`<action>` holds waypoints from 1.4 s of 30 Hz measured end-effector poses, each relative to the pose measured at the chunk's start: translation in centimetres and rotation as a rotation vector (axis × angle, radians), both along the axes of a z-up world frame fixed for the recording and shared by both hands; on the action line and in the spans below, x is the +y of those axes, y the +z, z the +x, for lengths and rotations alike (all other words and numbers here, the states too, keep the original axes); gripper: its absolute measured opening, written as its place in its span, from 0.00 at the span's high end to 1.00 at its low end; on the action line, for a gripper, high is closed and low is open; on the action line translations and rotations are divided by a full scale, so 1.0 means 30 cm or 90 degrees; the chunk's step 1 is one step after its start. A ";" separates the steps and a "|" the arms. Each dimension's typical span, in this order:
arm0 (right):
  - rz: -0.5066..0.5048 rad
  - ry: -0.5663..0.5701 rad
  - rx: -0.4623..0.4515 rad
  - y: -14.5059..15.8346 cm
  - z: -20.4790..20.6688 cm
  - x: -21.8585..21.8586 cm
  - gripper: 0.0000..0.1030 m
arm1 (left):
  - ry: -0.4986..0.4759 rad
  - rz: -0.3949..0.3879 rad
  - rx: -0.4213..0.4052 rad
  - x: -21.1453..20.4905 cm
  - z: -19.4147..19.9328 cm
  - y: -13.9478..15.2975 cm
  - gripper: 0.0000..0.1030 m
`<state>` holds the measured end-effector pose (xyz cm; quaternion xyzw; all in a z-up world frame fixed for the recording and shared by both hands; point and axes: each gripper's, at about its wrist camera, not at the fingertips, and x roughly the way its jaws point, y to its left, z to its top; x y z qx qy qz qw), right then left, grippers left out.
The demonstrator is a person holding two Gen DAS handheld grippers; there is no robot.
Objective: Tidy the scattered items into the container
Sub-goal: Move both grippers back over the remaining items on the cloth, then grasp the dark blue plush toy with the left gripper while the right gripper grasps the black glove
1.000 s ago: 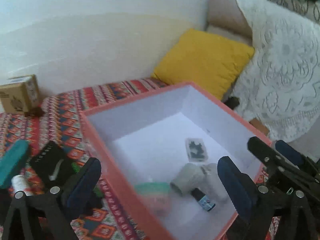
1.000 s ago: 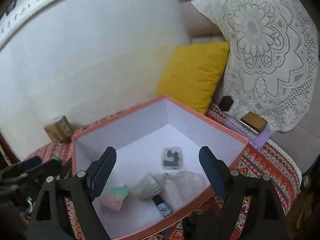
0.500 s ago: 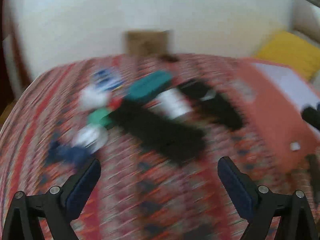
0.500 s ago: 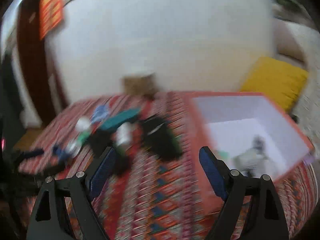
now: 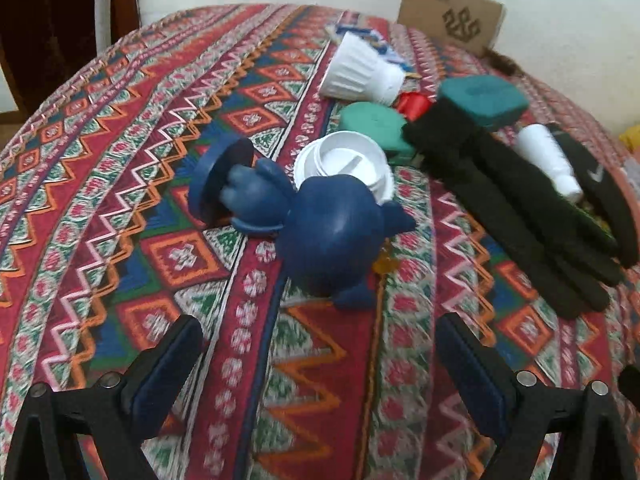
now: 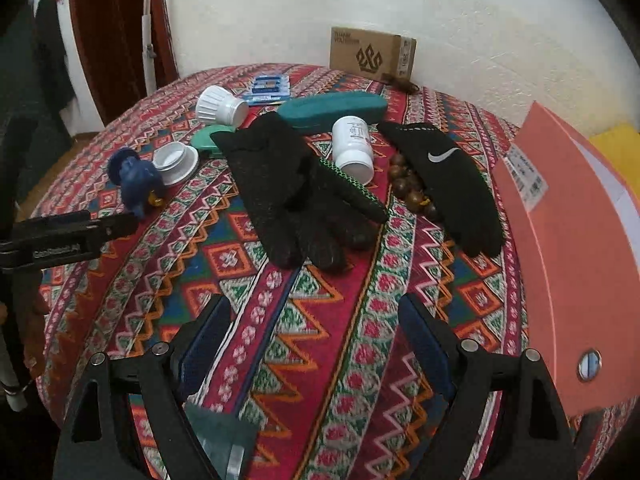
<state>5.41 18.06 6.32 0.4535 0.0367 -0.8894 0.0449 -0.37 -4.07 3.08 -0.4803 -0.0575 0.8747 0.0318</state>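
Hovering spread and empty over the patterned worktop [image 5: 120,184], the left gripper [image 5: 316,364] faces a blue figurine [image 5: 332,236] at twelve o'clock; the right gripper [image 6: 316,344], fingers likewise apart, faces black gloves [image 6: 288,192], with the orange container [image 6: 568,264] at three o'clock

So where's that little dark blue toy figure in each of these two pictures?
Left wrist view: the blue toy figure lies centre frame, just ahead of the open left gripper, touching the white lid.
Right wrist view: it sits far left, mid-height, beside that lid.
Shared landmark: the cardboard box against the wall.
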 end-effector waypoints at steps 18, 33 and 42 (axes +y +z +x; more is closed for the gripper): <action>0.034 0.044 -0.015 -0.140 -0.250 -0.098 0.43 | 0.030 0.044 0.023 -0.066 -0.176 -0.028 0.14; -0.089 0.071 -0.088 -0.029 -0.159 -0.107 0.87 | -0.003 0.102 -0.016 -0.161 0.073 0.054 0.39; -0.098 0.105 -0.001 0.147 -0.013 -0.158 0.88 | -0.053 0.086 0.043 -0.081 0.131 0.179 0.42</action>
